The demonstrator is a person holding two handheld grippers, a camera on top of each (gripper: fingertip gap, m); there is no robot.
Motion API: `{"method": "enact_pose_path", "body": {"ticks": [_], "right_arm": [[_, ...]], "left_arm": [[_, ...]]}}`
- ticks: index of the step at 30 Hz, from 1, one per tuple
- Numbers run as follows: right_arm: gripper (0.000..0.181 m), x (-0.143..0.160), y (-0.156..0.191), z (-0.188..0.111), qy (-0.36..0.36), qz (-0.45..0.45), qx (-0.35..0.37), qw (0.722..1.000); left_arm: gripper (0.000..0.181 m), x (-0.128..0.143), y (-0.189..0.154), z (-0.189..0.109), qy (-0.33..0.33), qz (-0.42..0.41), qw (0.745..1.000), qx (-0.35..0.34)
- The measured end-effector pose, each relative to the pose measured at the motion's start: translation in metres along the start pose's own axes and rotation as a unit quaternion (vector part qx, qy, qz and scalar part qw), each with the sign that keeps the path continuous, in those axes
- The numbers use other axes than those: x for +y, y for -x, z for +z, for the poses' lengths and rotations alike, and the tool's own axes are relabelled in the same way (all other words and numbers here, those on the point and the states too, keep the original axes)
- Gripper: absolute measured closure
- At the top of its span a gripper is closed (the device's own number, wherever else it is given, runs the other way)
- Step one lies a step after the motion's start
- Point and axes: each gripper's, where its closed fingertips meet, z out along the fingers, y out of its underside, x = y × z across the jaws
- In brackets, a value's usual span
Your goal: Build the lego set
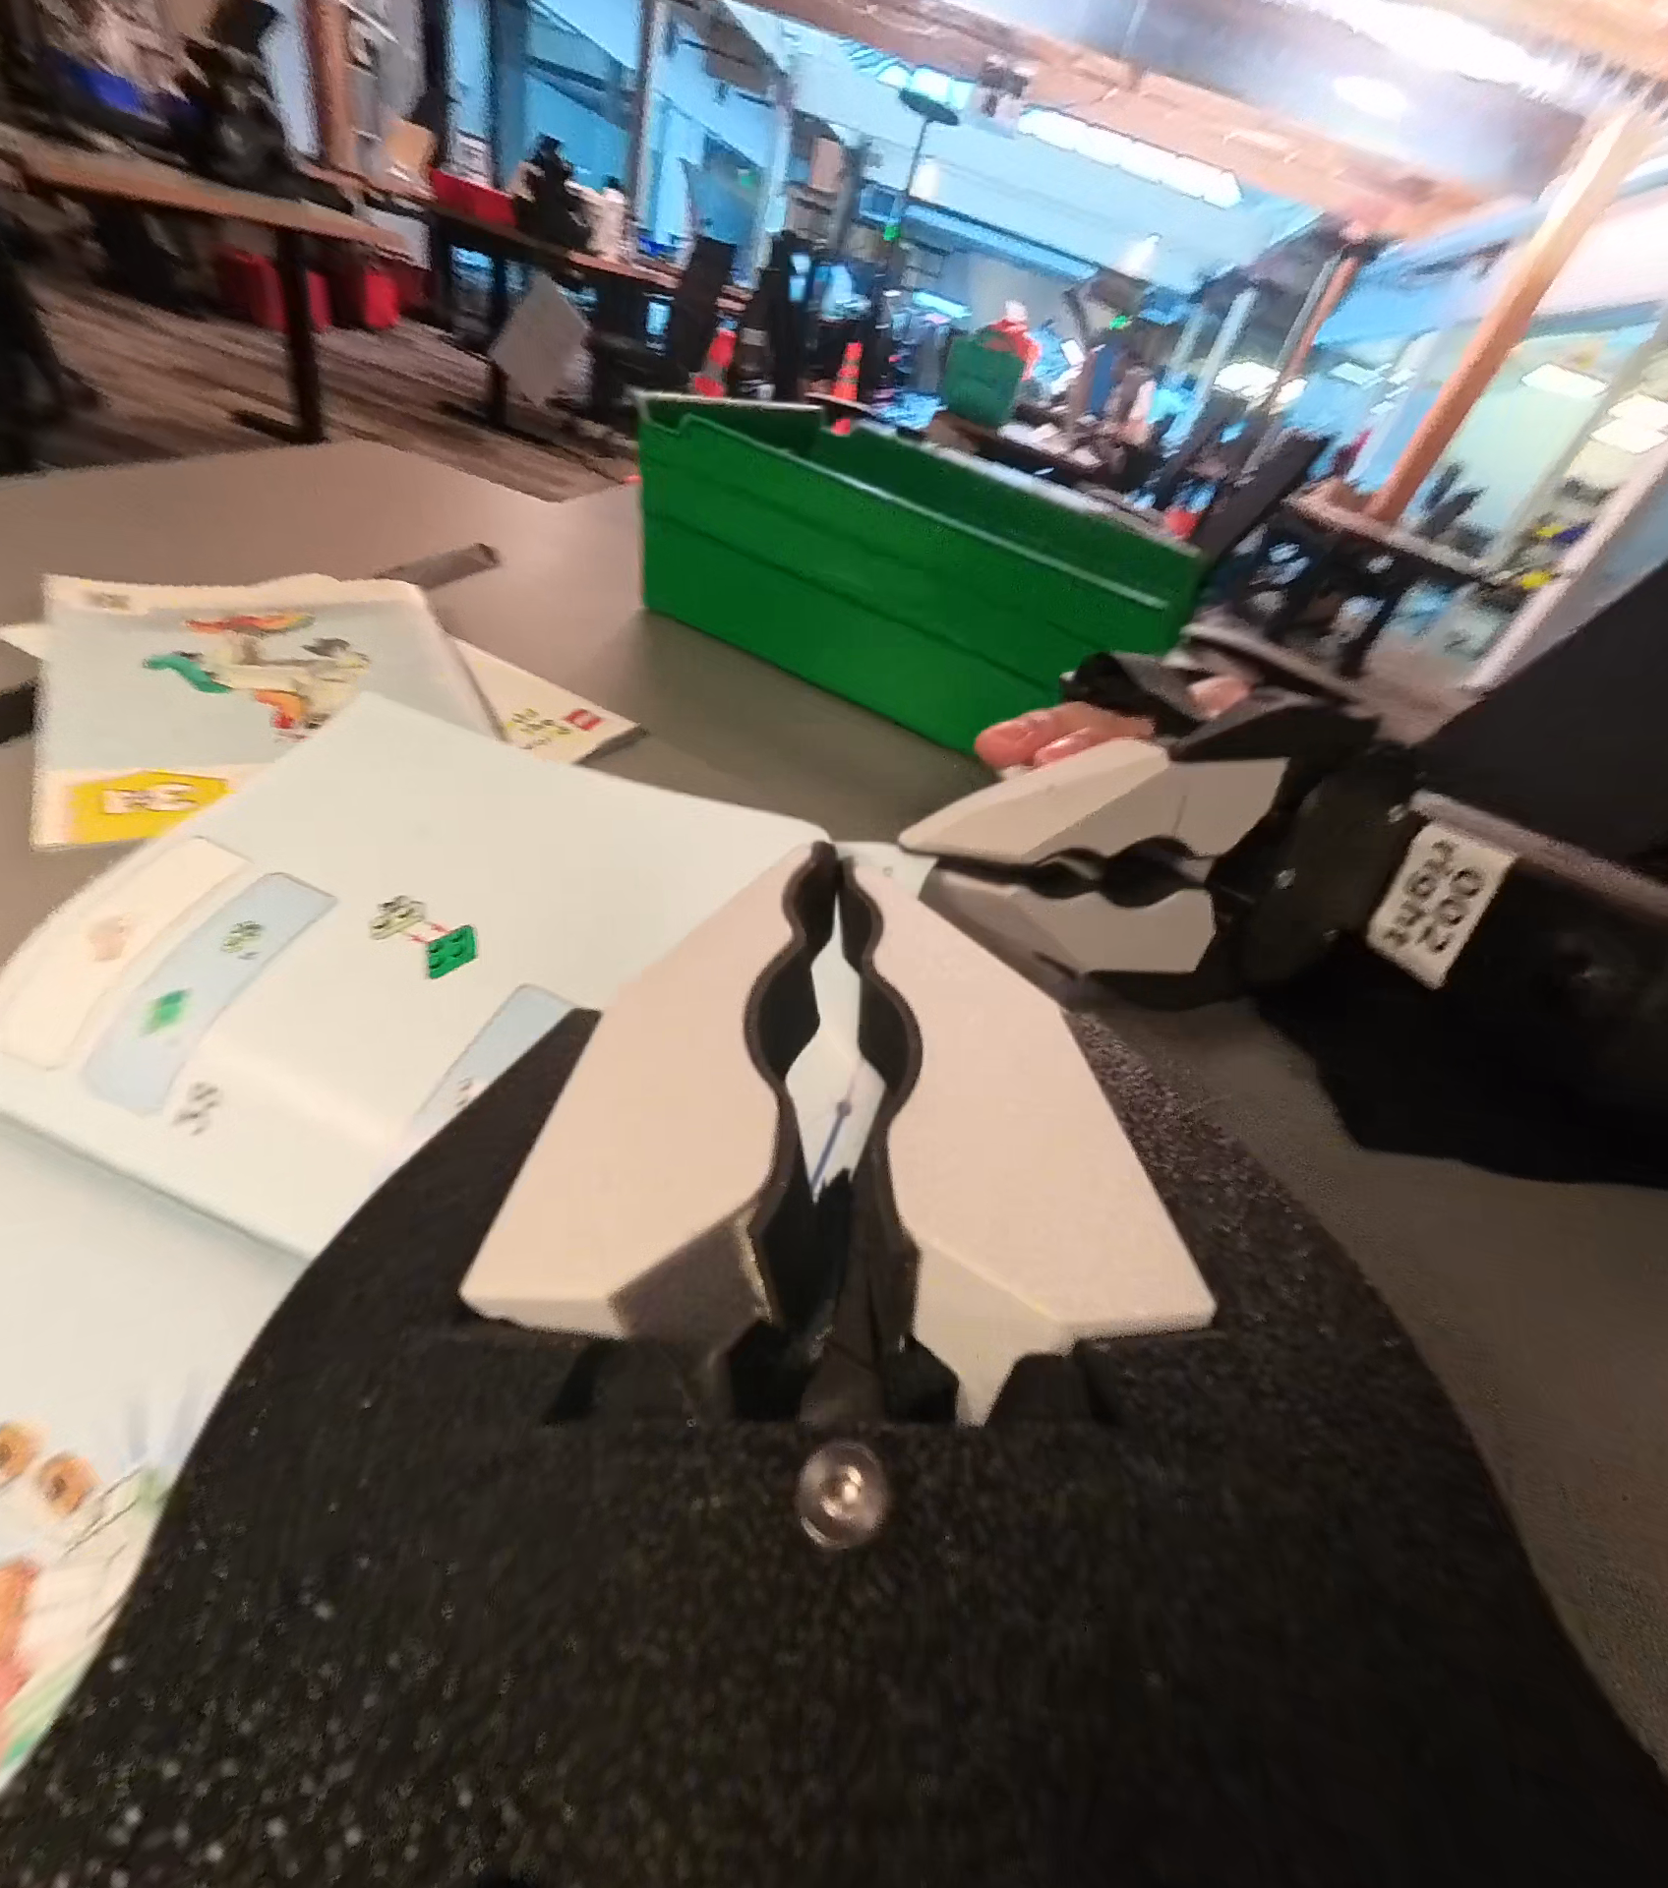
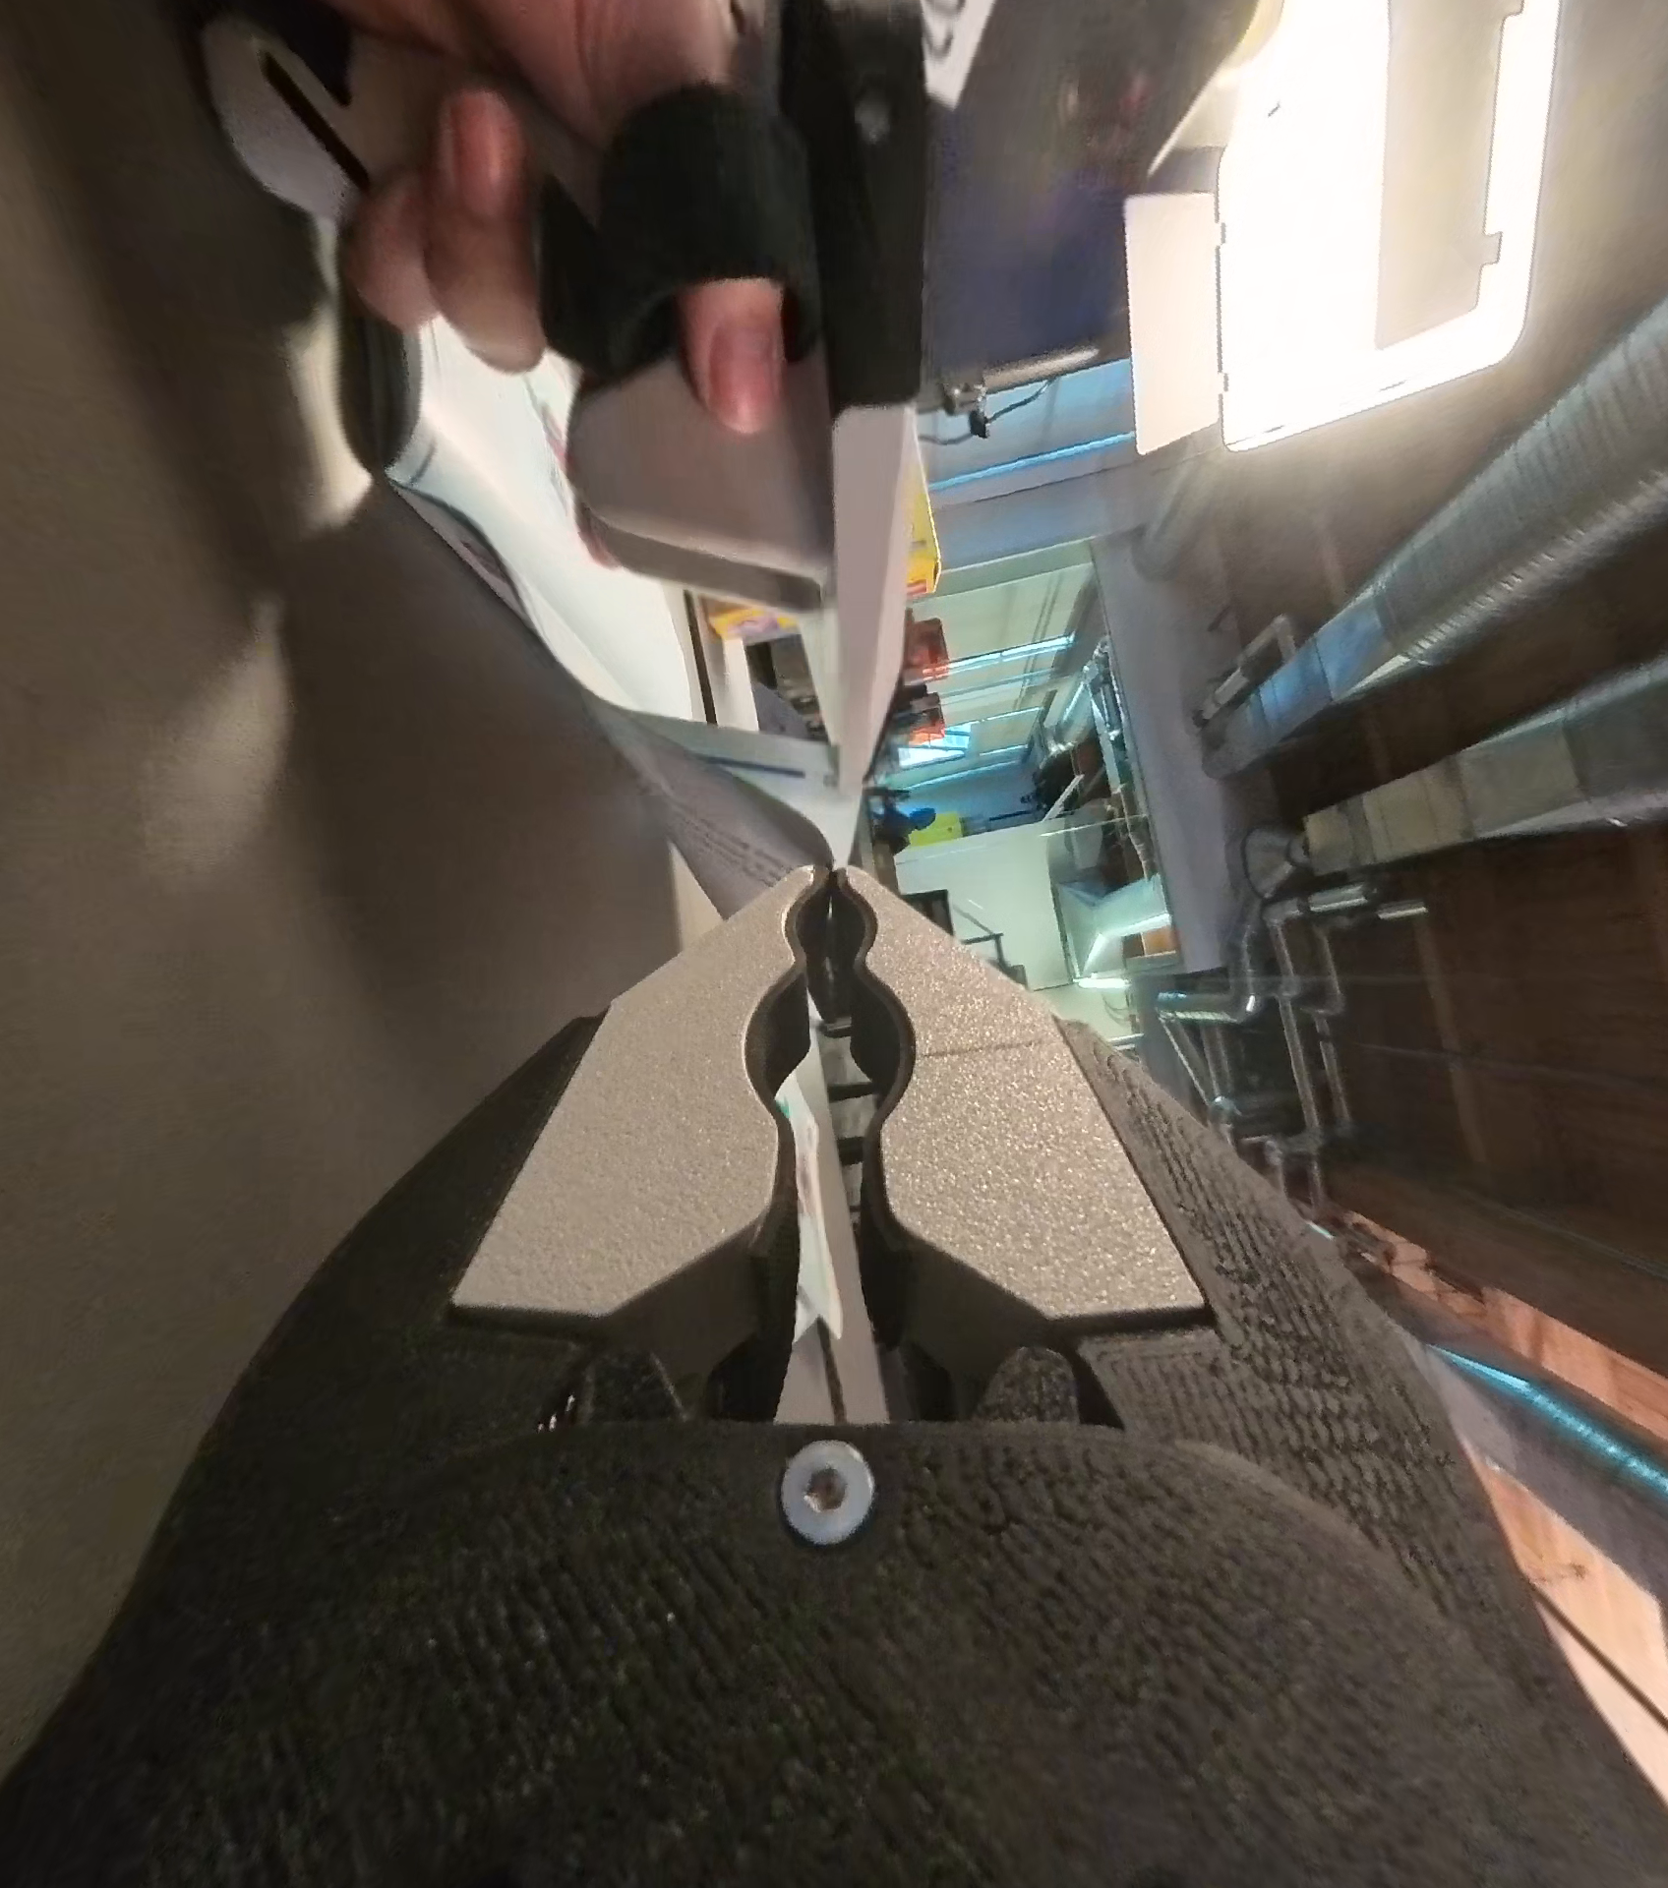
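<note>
— What finishes do you see?
— My left tool: matt grey plastic fingers, grainy black body. Paper booklet, faintly glossy. Smooth green plastic bin on matt grey worktop.

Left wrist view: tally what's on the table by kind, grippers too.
Instruction booklets: 3 (open one, two closed)
Green bin: 1
Hand-held grippers: 2 (left, right)
Loose bricks: 0 visible
Total: 6

The open instruction booklet lies on the grey table, its pale blue pages showing building steps with a green brick; one page lifts up at its corner. A second, closed booklet lies flat just behind it.
</note>
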Motion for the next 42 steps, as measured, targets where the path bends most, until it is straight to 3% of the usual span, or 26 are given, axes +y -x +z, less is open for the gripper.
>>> {"method": "enact_pose_path", "body": {"ticks": [1,4,8,11,16,20,23,25,30,35,39,42], "right_arm": [[0.181,0.001,0.000,0.000,0.000,0.003,0.000,1.000],[0.181,0.003,-0.001,-0.001,0.002,0.011,0.001,1.000],[0.181,0.007,0.000,0.000,0.004,0.024,-0.003,1.000],[0.181,0.012,0.001,0.003,0.007,0.043,-0.006,0.999],[0.181,0.022,0.009,0.003,0.026,0.062,-0.029,0.997],[0.181,0.030,0.017,0.000,0.049,0.077,-0.053,0.994],[0.181,0.033,0.022,-0.007,0.068,0.073,-0.057,0.993],[0.181,0.032,0.021,-0.012,0.074,0.070,-0.043,0.994],[0.151,0.034,0.014,-0.032,0.111,0.079,-0.011,0.991],[0.141,0.035,-0.018,-0.056,0.118,0.170,0.076,0.975],[0.136,0.036,-0.039,-0.066,0.109,0.238,0.135,0.956],[0.136,0.039,-0.045,-0.065,0.109,0.255,0.153,0.949]], "left_arm": [[0.181,0.000,0.002,-0.005,0.001,0.019,0.999,-0.026],[0.181,-0.008,0.013,-0.028,-0.013,0.063,0.989,-0.136],[0.181,-0.010,0.022,-0.069,0.021,0.120,0.953,-0.276],[0.181,0.008,0.018,-0.088,0.094,0.152,0.932,-0.316],[0.181,0.039,0.035,-0.131,0.216,0.179,0.863,-0.419],[0.181,0.063,0.035,-0.148,0.298,0.144,0.839,-0.431],[0.181,0.065,0.031,-0.156,0.318,0.136,0.827,-0.442],[0.173,0.060,0.026,-0.159,0.308,0.132,0.833,-0.441],[0.156,0.032,0.009,-0.173,0.240,0.154,0.847,-0.449],[0.156,-0.014,-0.009,-0.186,0.082,0.194,0.871,-0.444],[0.148,-0.034,-0.006,-0.202,-0.017,0.188,0.879,-0.437],[0.151,-0.046,-0.022,-0.191,-0.093,0.220,0.883,-0.403]]}}
